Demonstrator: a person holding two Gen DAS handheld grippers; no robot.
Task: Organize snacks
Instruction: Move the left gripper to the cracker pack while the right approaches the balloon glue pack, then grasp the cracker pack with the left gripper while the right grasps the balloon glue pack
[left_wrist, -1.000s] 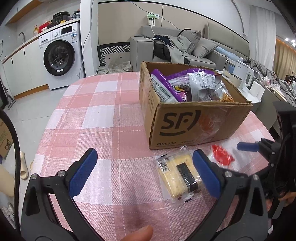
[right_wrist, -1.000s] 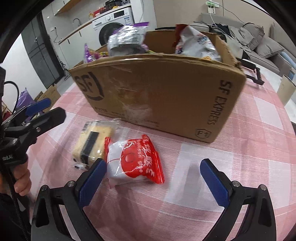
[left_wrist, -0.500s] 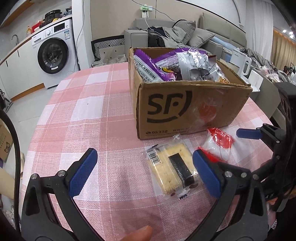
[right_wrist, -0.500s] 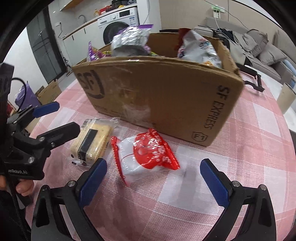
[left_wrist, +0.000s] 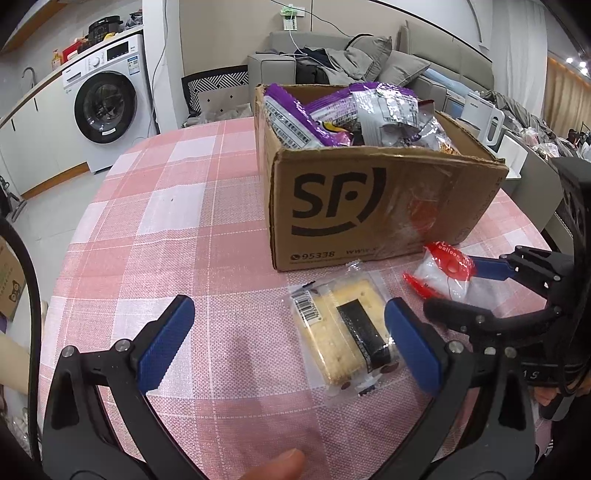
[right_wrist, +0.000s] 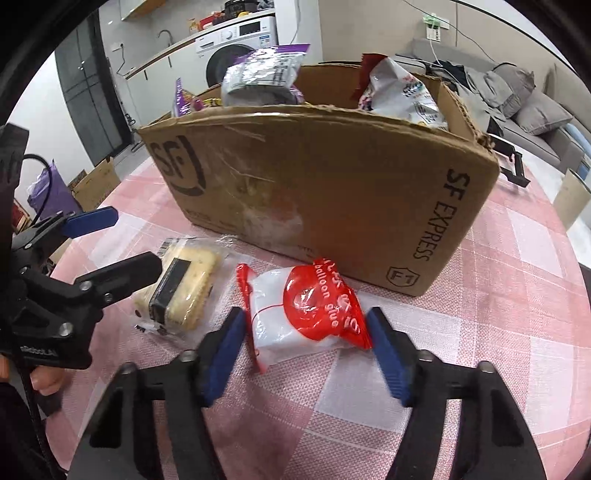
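On the pink checked table (left_wrist: 155, 229), the right hand-held gripper (right_wrist: 306, 343) is closing around a red-and-white packet (right_wrist: 310, 314), lying crosswise; its pads are not yet pressing. The left hand-held gripper (left_wrist: 291, 341) gapes beside a wrapped cracker sandwich (left_wrist: 347, 332), whose long axis points toward the snack-filled SF cardboard box (left_wrist: 369, 206). Beyond stand a washing machine (left_wrist: 107, 103) and a grey sofa (left_wrist: 369, 59).

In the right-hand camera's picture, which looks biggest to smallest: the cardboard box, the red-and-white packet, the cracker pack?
1. cardboard box
2. red-and-white packet
3. cracker pack
The packet lies nearer the camera, so the last two are unsure.
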